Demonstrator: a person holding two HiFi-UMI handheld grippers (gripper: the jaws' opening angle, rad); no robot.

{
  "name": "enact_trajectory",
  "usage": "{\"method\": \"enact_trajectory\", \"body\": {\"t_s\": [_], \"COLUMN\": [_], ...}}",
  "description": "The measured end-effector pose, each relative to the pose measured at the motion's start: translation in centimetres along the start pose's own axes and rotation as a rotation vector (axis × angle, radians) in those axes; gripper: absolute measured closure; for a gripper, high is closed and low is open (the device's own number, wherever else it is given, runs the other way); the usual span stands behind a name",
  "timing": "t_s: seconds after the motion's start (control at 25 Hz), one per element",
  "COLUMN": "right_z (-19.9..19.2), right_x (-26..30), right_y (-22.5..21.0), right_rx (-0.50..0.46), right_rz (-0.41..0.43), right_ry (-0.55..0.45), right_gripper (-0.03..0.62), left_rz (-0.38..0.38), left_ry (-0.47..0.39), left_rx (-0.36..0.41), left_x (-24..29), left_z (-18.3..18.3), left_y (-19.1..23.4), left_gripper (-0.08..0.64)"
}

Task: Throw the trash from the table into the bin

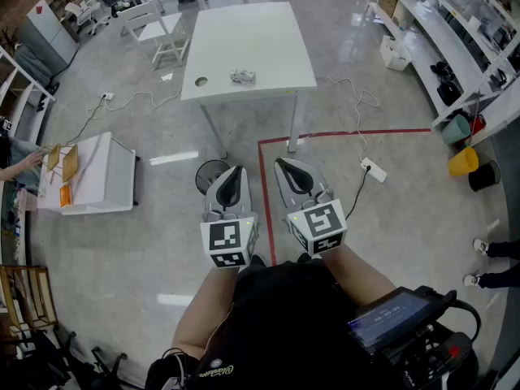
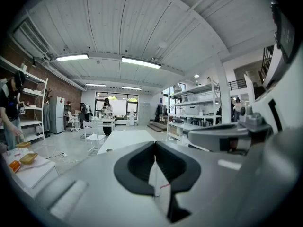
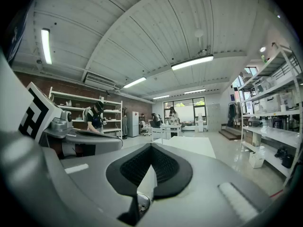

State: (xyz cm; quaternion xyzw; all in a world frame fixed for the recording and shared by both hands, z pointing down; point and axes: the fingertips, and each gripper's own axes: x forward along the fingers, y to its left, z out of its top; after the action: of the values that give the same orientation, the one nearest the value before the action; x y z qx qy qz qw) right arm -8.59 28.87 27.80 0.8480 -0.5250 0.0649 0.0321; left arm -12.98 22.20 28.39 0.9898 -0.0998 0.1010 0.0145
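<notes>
Basically, the crumpled trash lay on the white table near its front edge, with a small round item just to its left. The dark mesh bin stood on the floor beside the table's front leg. The left gripper and right gripper were held side by side close to the person's body, aimed toward the table and tilted slightly downward, well apart from the trash. Both sets of jaws were pressed together with nothing pinched between them. The left gripper's tip overlapped the bin in the head view; contact was unclear.
</notes>
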Motion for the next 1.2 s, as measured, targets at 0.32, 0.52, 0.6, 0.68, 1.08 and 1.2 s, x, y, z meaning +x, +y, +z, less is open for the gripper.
{"method": "enact_trajectory", "body": {"t_s": [0.32, 0.52, 0.6, 0.68, 1.08, 1.2], "right_z": [0.0, 0.6, 0.8, 0.5, -1.9, -2.2], "right_x": [0.1, -0.3, -0.6, -0.7, -1.8, -2.1], "right_y": [-0.3, -0.5, -0.3, -0.3, -4.0, -6.0], "right_rx": [0.002, 0.007, -0.011, -0.006, 0.059, 0.074], "right_rz": [-0.011, -0.020, -0.022, -0.022, -0.046, -0.037], "right_ry": [-0.003, -0.040, -0.050, -0.041, -0.002, -0.001], "right_gripper": [0.595, 0.594, 0.594, 0.594, 0.592, 0.592], "left_rz": [-0.003, -0.001, -0.003, -0.006, -0.061, -0.041], "left_ry": [-0.008, -0.002, 0.002, 0.007, 0.035, 0.041], "left_rx": [0.003, -0.006, -0.014, -0.019, -0.001, -0.003], "left_x": [0.3, 0.2, 0.0, 0.0, 1.8, 2.8], "left_z": [0.2, 0.0, -0.2, -0.5, -1.7, -1.6], "left_y": [0.1, 0.3, 0.5, 0.6, -2.3, -3.3], "left_gripper": [0.551, 0.552, 0.551, 0.552, 0.551, 0.551]}}
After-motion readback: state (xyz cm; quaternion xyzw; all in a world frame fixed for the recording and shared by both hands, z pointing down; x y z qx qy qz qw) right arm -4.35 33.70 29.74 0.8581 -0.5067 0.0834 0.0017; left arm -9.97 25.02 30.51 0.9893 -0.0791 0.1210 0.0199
